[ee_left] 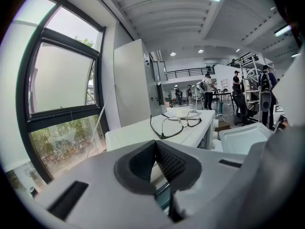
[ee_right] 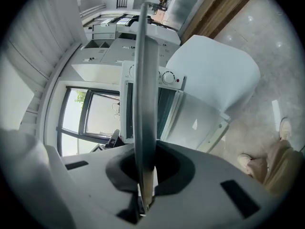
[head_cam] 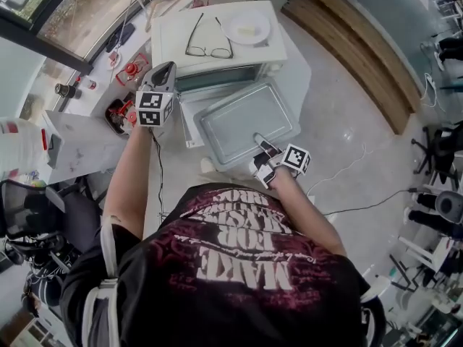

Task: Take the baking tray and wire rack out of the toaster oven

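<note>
Right gripper [head_cam: 264, 150] is clamped shut on the near rim of the baking tray [head_cam: 246, 121]. The tray is a shallow grey metal rectangle with rounded corners. It is out in front of the toaster oven [head_cam: 173, 38], over the dropped-down door [head_cam: 188, 125]. There is open floor [head_cam: 340, 121] to the right and bare white table [head_cam: 300, 71] beside the oven.

Left gripper [head_cam: 166, 69] is up by the oven's front left corner, apart from the tray. Its dark ribbed pads are together with nothing between them.

The right gripper view shows the tray edge-on as a thin grey blade [ee_right: 144, 80] pinched in the jaws. Behind it are the oven's knobs [ee_right: 167, 77] and the glass door [ee_right: 195, 123], which the head view doesn't show as clearly.

The left gripper view looks across the smooth white oven top [ee_left: 138, 132]. Wire-framed glasses [ee_left: 174, 123] lie there, and the tray's corner [ee_left: 240, 137] is off to the right. From above, a round white plate [head_cam: 246, 27] sits beside the glasses.
</note>
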